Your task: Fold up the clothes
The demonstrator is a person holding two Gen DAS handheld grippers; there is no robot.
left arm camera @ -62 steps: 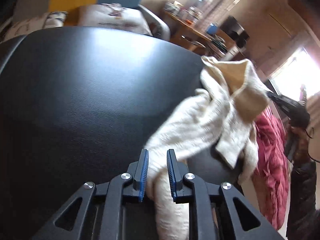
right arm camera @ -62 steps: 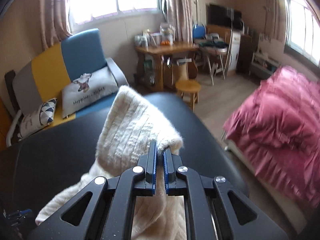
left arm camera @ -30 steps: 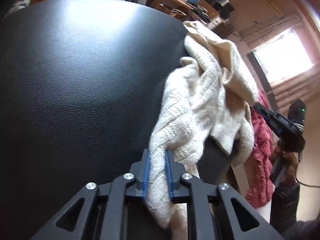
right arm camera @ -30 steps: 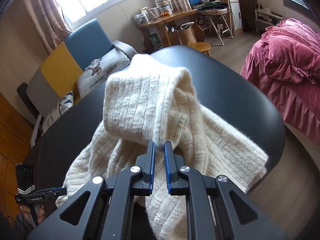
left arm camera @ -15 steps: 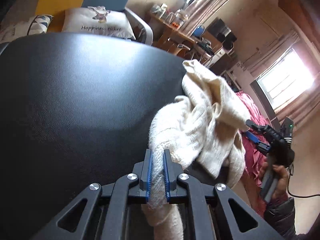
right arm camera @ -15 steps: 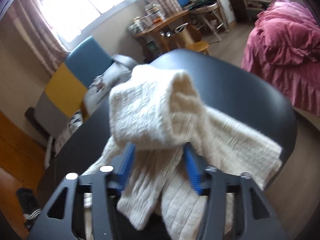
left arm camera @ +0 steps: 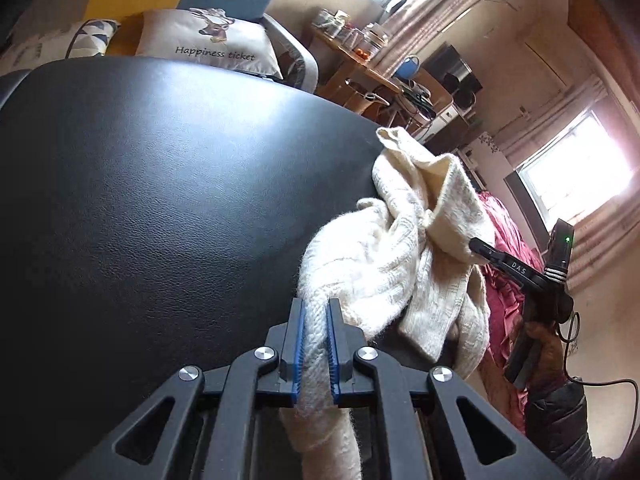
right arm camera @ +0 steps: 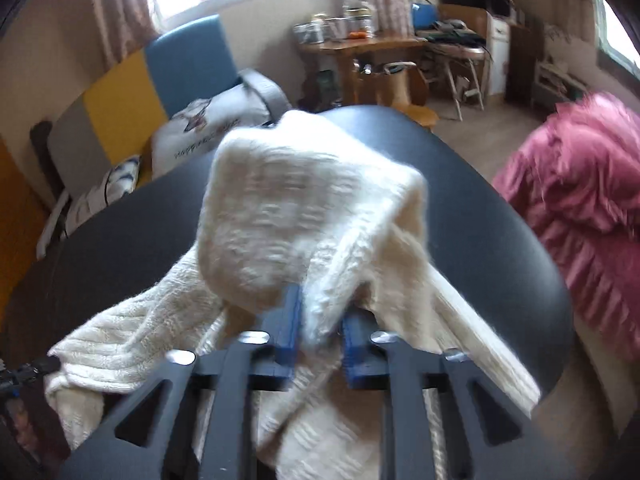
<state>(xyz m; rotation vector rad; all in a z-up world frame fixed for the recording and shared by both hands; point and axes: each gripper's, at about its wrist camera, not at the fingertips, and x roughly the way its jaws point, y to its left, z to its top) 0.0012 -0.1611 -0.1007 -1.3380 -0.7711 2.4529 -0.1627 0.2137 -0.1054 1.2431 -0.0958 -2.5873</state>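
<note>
The left gripper (left arm camera: 314, 312) is clamping the bunched cream knit sweater (left arm camera: 384, 248) over the black table (left arm camera: 160, 184) edge, the right gripper (right arm camera: 318, 320) is gripping another fold; spreading needs even tension.

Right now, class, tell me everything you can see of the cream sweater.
The sweater is cream, thick and fuzzy, with a ribbed, cable-like knit. It is bunched and crumpled, not laid flat, near the right edge of the black table, with part hanging over that edge. The left gripper is shut on a twisted roll of it. In the right wrist view, which is blurred, the right gripper has knit between its blue pads, and a ribbed fold rises above the fingers. Another part trails down below the grippers.
</note>
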